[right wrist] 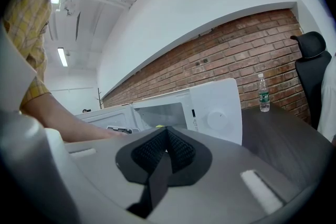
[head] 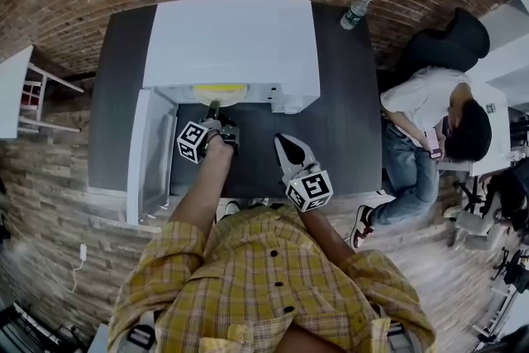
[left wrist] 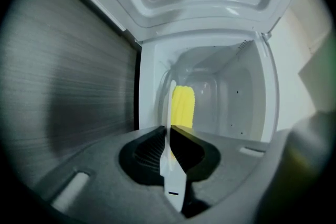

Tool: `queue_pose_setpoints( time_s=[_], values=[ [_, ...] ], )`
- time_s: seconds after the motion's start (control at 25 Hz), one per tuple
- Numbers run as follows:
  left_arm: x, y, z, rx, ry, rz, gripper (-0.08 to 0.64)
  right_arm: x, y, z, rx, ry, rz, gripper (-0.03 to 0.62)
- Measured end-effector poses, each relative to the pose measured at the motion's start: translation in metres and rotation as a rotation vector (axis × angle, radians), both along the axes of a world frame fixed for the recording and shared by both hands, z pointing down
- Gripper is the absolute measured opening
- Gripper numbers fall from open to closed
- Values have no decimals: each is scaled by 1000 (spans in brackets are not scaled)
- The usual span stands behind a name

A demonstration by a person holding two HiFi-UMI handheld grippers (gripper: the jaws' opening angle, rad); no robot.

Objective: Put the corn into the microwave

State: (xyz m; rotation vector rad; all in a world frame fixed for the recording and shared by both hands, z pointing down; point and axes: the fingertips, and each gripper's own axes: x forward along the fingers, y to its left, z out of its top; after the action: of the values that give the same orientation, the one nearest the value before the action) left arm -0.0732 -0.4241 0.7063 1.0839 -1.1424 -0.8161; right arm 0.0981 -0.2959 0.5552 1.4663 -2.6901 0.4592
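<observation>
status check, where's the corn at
Left hand-held gripper shut on plate rim. Corn on plate, inside open microwave. Right hand-held gripper shut, empty. Nothing in the way.

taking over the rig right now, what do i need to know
Left gripper: shut on the rim of the white plate, reaching into the microwave.
Right gripper: shut, empty, held back over the table in front of the microwave.
Corn: on the plate, just inside the cavity. The door stands open on the left.
Done: door open, corn in the cavity.
Left: can't tell whether the plate rests on the cavity floor yet. Probably set it down, release, pull out and close the door.
</observation>
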Motion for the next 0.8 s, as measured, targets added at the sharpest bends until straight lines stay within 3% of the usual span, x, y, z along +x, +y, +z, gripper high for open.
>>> queue_pose_setpoints(
  time_s=[0.12,0.64,0.8],
  values=[
    [3,-1,5,-35,0,3,78,1,0,-2,4,-3,-2,0],
    [3,-7,14,-74,34,-56,101,11,2,0,-2,-8,17,0],
    [2,-8,14,-70,27,-39,101,14,3,0,-3,-10,23,0]
  ],
)
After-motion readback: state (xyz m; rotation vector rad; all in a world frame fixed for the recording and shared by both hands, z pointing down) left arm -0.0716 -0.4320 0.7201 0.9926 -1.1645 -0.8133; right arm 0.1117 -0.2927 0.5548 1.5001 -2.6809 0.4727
